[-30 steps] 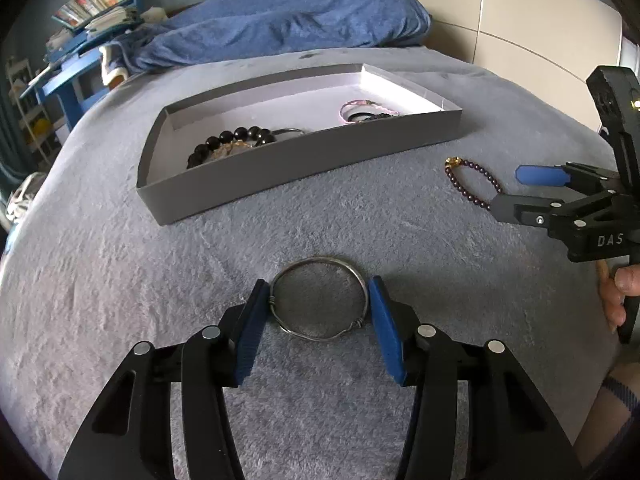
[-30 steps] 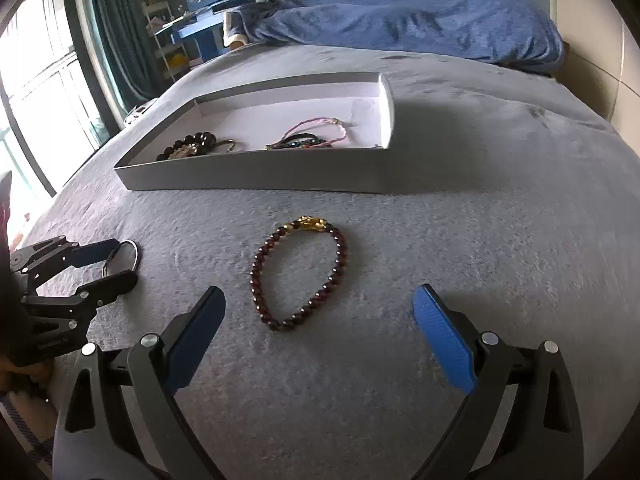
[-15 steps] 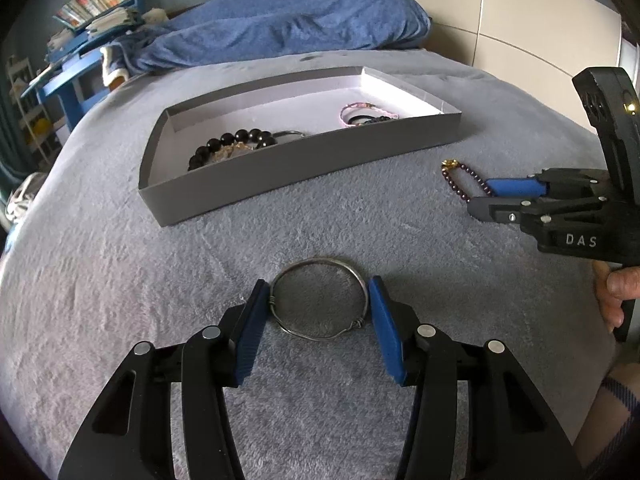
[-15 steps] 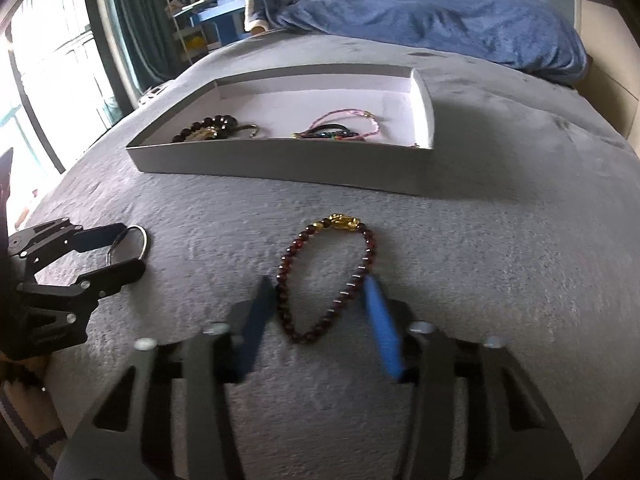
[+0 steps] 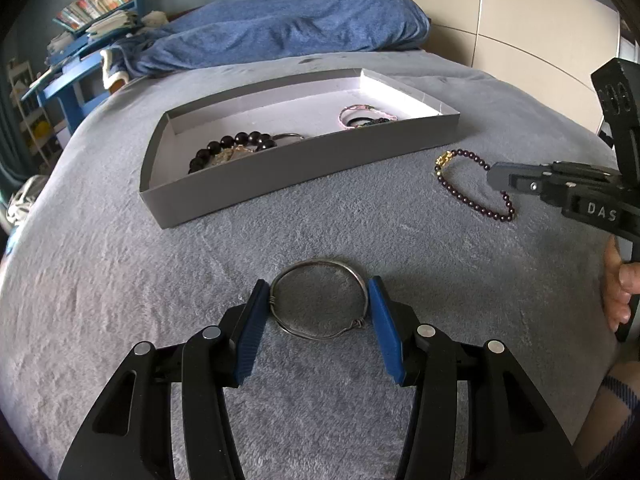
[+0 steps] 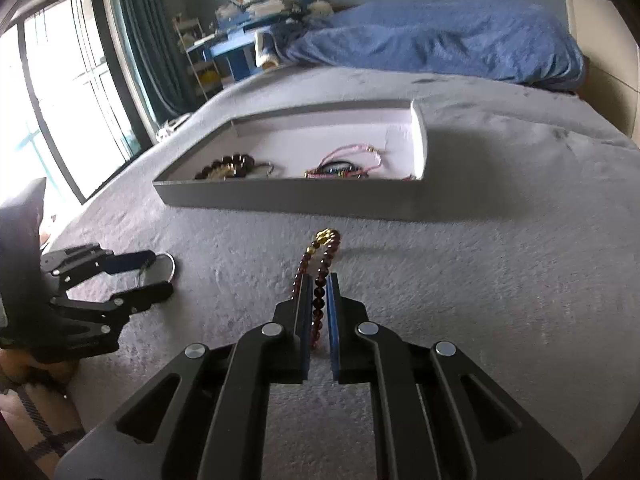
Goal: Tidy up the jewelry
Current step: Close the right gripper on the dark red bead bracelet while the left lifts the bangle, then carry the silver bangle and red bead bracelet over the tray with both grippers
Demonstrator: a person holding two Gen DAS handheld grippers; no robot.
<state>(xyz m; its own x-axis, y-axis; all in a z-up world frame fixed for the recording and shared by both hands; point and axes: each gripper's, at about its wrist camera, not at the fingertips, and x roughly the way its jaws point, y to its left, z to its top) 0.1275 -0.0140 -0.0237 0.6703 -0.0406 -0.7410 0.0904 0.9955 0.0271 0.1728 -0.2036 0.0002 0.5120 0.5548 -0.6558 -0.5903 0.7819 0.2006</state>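
Note:
A silver bangle [image 5: 320, 261] lies on the grey bedspread, and my left gripper [image 5: 318, 282] is shut on it, one blue pad against each side. From the right wrist view the left gripper [image 6: 160, 272] sits at the left with the bangle [image 6: 171, 266] between its fingers. My right gripper [image 6: 319, 276] is shut on a dark red bead bracelet [image 6: 320, 292], squeezing it into a narrow loop with its gold charm [image 6: 326, 236] at the far end. The left wrist view shows the bracelet [image 5: 466, 200] by the right gripper [image 5: 496, 178]. Behind both stands a shallow grey tray [image 5: 304, 168].
The tray [image 6: 288, 196] holds a black bead bracelet [image 5: 236, 144] and pink cord bracelets [image 5: 360, 114]. A blue blanket [image 5: 288, 32] is heaped at the head of the bed. Blue shelves with books [image 5: 96, 0] and a window [image 6: 60, 100] lie beyond the left edge.
The right gripper's jaws have closed from wide apart onto the dark red bracelet, pinching its round loop narrow. The left gripper and the bangle have not moved.

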